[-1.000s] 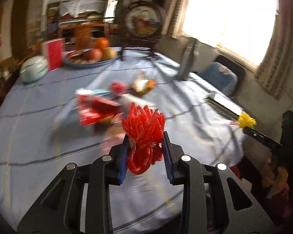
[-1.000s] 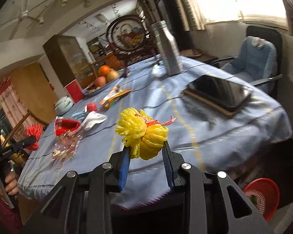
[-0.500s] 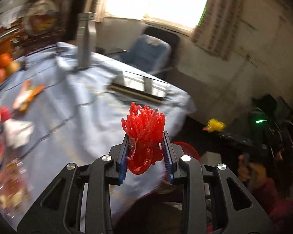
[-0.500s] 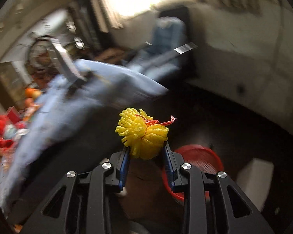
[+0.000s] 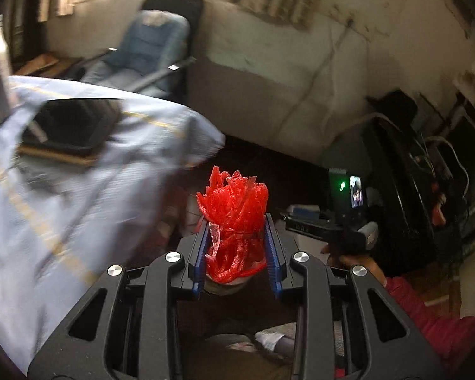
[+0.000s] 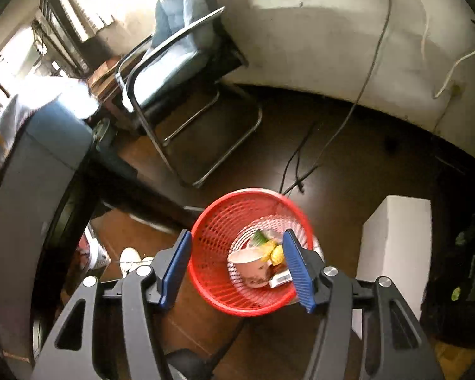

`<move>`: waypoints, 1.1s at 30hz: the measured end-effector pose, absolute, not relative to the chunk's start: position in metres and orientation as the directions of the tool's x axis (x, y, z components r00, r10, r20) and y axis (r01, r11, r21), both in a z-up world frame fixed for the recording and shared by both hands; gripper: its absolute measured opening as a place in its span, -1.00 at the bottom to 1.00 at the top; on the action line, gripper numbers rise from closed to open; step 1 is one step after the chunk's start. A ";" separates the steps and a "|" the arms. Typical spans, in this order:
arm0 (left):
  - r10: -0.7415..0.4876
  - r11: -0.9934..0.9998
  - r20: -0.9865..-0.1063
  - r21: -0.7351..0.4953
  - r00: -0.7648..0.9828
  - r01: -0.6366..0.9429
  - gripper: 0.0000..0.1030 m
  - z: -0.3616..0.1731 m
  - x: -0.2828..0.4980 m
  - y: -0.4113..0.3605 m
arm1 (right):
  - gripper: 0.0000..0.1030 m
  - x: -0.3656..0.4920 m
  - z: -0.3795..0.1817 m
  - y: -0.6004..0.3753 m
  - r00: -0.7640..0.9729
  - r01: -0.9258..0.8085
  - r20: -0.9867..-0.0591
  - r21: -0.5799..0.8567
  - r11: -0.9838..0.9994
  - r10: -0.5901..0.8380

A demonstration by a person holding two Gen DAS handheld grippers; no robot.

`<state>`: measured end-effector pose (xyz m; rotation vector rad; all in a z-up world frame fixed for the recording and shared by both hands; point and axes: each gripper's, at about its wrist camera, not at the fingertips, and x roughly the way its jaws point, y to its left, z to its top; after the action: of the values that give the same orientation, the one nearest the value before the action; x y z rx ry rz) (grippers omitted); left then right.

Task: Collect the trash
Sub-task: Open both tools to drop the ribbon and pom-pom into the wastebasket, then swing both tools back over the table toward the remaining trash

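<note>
My left gripper [image 5: 237,240] is shut on a red foam net [image 5: 234,218] and holds it in the air past the table's edge. My right gripper [image 6: 237,262] is open and empty, directly above a red mesh trash basket [image 6: 212,253] on the dark floor. Inside the basket lie the yellow foam net [image 6: 274,251], a paper cup [image 6: 253,267] and other scraps. The right gripper and the hand holding it also show in the left wrist view [image 5: 348,221].
The blue-clothed table [image 5: 63,190] with a dark tablet [image 5: 69,126] is at left. A blue chair [image 6: 174,47] stands by the wall. A white box [image 6: 395,247] sits right of the basket. Cables [image 6: 316,152] trail on the floor.
Both grippers swung away from the table toward the floor. My right gripper opened and the yellow foam net dropped into the red basket. The left still holds the red net.
</note>
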<state>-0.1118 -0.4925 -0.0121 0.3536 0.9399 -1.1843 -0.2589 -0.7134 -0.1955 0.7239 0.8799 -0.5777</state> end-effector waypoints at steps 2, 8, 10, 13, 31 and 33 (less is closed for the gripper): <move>-0.608 0.343 -0.793 -0.232 0.027 0.910 -0.37 -0.026 -0.118 -0.517 | 0.15 -0.268 -0.198 -0.717 0.521 0.728 -0.838 0.337 0.597 -0.161; -0.531 0.282 -0.847 -0.198 -0.019 0.939 0.24 -0.065 -0.131 -0.592 | 0.15 -0.292 -0.197 -0.735 0.508 0.762 -0.844 0.346 0.547 -0.173; -0.523 0.296 -0.852 -0.168 0.012 0.940 0.62 -0.069 -0.130 -0.602 | 0.15 -0.299 -0.194 -0.738 0.510 0.766 -0.841 0.350 0.540 -0.178; -0.531 0.314 -0.847 -0.182 0.014 0.932 0.70 -0.068 -0.127 -0.604 | 0.15 -0.304 -0.189 -0.739 0.517 0.763 -0.835 0.351 0.543 -0.187; -0.610 0.403 -0.784 -0.177 0.120 0.898 0.81 -0.019 -0.110 -0.532 | 0.25 -0.282 -0.127 -0.687 0.589 0.664 -0.785 0.333 0.670 -0.194; -0.618 0.411 -0.775 -0.176 0.132 0.895 0.81 -0.014 -0.110 -0.524 | 0.25 -0.282 -0.117 -0.679 0.601 0.651 -0.775 0.329 0.684 -0.198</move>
<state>-0.1103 -0.5245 -0.0142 0.3713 0.9020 -1.1345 -0.2818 -0.6790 -0.1169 0.6480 0.7793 -0.5339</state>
